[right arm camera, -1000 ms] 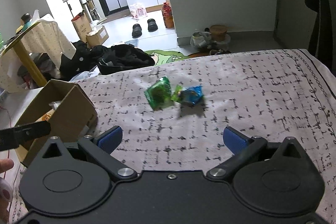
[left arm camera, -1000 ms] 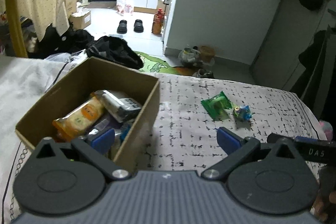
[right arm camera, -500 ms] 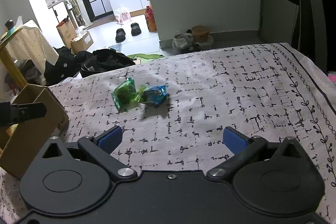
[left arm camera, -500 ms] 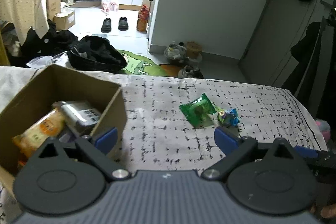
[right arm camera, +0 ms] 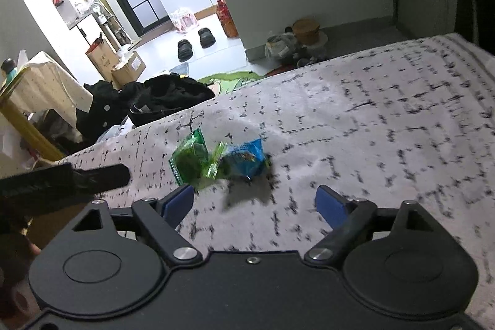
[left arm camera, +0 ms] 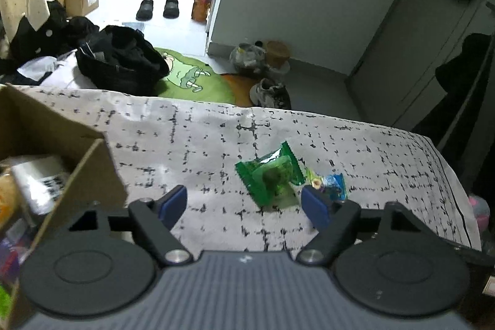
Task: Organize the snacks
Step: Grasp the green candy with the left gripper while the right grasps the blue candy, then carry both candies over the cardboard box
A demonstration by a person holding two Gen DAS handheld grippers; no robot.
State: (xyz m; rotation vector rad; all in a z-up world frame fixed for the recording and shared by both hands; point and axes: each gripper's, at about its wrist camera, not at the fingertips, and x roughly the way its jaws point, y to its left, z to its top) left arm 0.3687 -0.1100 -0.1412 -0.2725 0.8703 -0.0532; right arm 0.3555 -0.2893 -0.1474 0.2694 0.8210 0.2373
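Nearest each camera, the left claw (left arm camera: pixel 244 203) and the right claw (right arm camera: pixel 255 201) are seen closing, with nothing yet gripped between the blue pads. Just beyond, a green snack packet (left arm camera: pixel 272 177) and a blue snack packet (right arm camera: pixel 246 158) are laid touching on the patterned bed cover (right arm camera: pixel 371 119), while the cardboard box (left arm camera: pixel 62 144) of snacks is set at the left.

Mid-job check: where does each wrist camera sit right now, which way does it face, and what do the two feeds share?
Left wrist: rides the left gripper, angled down over the bedspread at the green packet; cardboard box at left; its own closing jaws show, nothing between.
Right wrist: rides the right gripper, angled down at the blue packet; closing jaws, nothing between; the left gripper's finger enters at left.
Shared: both packets, bedspread, black slippers.
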